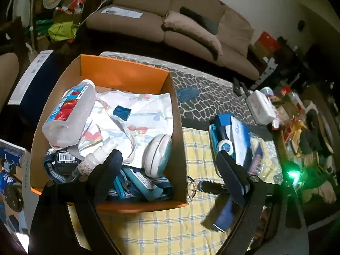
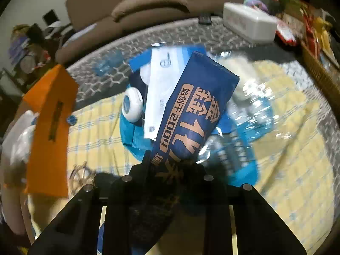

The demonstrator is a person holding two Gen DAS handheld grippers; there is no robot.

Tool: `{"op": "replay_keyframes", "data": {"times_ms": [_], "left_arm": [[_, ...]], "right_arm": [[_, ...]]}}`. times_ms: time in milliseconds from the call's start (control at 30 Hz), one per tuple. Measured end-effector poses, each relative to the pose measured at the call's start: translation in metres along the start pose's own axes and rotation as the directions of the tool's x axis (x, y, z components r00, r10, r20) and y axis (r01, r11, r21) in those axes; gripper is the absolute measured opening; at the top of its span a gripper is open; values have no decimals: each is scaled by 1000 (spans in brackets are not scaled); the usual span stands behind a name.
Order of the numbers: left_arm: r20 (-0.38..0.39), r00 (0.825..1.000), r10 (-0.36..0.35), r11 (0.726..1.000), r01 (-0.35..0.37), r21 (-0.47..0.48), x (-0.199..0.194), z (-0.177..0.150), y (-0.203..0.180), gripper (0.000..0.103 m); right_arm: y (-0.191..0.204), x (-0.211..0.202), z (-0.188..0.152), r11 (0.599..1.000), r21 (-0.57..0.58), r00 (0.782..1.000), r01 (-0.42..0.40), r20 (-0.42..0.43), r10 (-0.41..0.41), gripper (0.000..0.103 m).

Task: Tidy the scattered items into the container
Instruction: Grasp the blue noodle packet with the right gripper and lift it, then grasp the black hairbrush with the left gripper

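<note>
Right hand-held gripper point(image 2: 170, 163), clamped on the blue packet point(image 2: 195, 106) above the checked cloth point(image 2: 297, 170), should carry it left over the box point(image 1: 127, 72), then release; left hand-held gripper point(image 1: 172, 165) gapes empty.

Pebble-patterned table point(image 1: 204, 97) under yellow checked cloth point(image 1: 170, 227), orange box point(image 1: 125, 74), white case point(image 1: 262, 108).

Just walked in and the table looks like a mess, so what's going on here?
A person with a gripper in each hand is tidying loose things into the cardboard box. The right gripper is shut on a dark blue packet, held above the yellow checked cloth. The left gripper is open and empty near the box's front corner. A bottle, a patterned cloth and other bits are already inside; a hairbrush is still out.
</note>
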State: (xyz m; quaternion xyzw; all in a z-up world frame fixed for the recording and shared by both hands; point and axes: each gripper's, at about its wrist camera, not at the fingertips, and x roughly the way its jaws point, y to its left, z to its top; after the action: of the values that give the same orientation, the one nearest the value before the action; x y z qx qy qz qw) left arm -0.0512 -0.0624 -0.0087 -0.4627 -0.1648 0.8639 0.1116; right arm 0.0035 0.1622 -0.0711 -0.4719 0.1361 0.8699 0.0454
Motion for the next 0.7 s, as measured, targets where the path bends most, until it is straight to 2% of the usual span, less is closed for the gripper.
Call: {"op": "replay_keyframes", "data": {"times_ms": [133,233,333,467,533,700], "left_arm": [[-10,1000,-13,1000,13,19,2,-4,-8,89],[-33,999,-37,995,40,93,8,-11,-28,89],[-74,996,-44,984,56,170,17,-21,-53,88],[-125,989,-74,953,107,283,27,-49,-96,90],[-143,989,-25,939,72,336,41,-67,-115,91],[-172,982,84,913,-6,409,83,-97,-139,93]], "right_arm": [[-34,-47,-4,999,38,998,-20,54,18,27],[-62,-76,-5,998,65,995,26,96,-32,28],[-84,-87,-1,994,93,993,52,105,-62,28],[-100,-95,1,991,123,988,47,138,-64,28],[-102,-91,-1,991,127,987,41,146,-60,28],[-98,-72,-10,993,118,996,-2,93,-10,28]]}}
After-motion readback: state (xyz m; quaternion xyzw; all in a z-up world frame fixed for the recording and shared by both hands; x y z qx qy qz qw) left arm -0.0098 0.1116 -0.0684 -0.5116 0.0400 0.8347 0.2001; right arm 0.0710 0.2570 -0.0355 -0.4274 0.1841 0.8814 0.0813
